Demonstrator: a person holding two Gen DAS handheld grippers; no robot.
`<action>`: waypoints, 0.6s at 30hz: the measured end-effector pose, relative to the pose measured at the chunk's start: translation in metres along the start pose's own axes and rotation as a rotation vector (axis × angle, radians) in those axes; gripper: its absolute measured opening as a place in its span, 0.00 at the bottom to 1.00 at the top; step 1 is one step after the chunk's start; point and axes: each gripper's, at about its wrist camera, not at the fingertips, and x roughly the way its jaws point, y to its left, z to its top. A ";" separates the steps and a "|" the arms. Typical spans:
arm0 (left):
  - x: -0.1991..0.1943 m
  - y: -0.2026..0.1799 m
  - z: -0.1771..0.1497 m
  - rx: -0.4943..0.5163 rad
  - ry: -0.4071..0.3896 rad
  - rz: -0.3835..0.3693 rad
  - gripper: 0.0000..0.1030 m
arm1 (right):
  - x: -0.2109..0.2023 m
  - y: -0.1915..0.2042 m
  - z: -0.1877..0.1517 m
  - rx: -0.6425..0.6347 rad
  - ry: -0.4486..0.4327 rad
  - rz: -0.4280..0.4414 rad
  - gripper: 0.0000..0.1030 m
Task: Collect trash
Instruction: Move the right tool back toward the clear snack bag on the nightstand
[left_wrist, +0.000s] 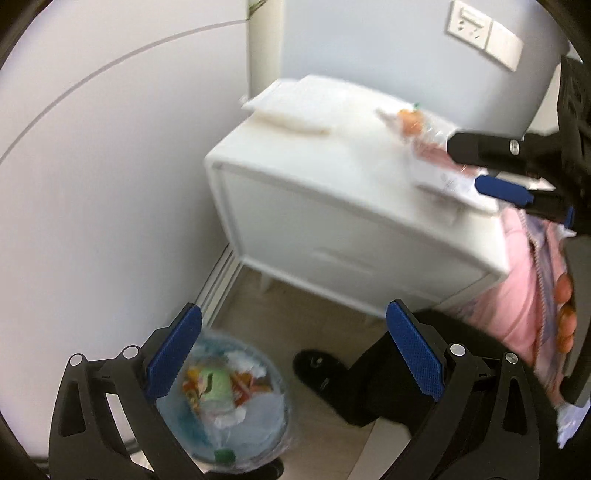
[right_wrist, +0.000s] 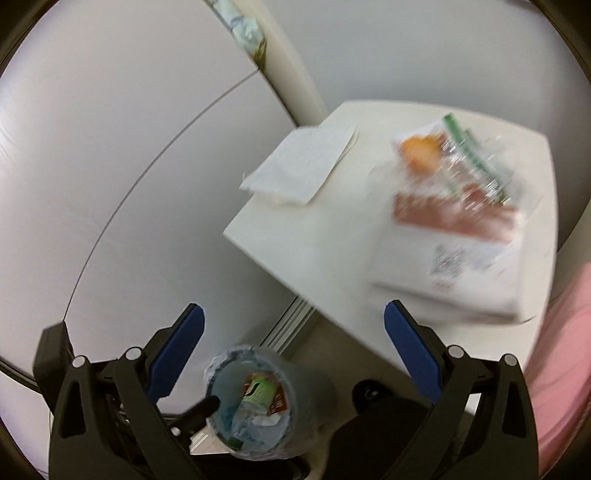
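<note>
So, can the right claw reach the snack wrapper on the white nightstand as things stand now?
Probably yes. The right claw is open and empty, already over the nightstand beside the snack wrapper. Nothing lies on the wrapper or between the two; the folded napkins lie apart from it.

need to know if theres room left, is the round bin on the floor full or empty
Partly full. The round plastic-lined trash bin holds a green-labelled container, orange wrappers and crumpled white paper, with liner wall visible above them.
</note>
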 end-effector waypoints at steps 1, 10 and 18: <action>-0.002 -0.005 0.006 0.008 -0.009 -0.005 0.94 | -0.007 -0.006 0.002 -0.003 -0.010 0.000 0.92; -0.002 -0.064 0.057 0.099 -0.060 -0.096 0.94 | -0.052 -0.083 0.025 -0.057 -0.117 -0.077 0.92; 0.021 -0.109 0.092 0.163 -0.065 -0.143 0.94 | -0.058 -0.121 0.041 -0.165 -0.067 -0.092 0.92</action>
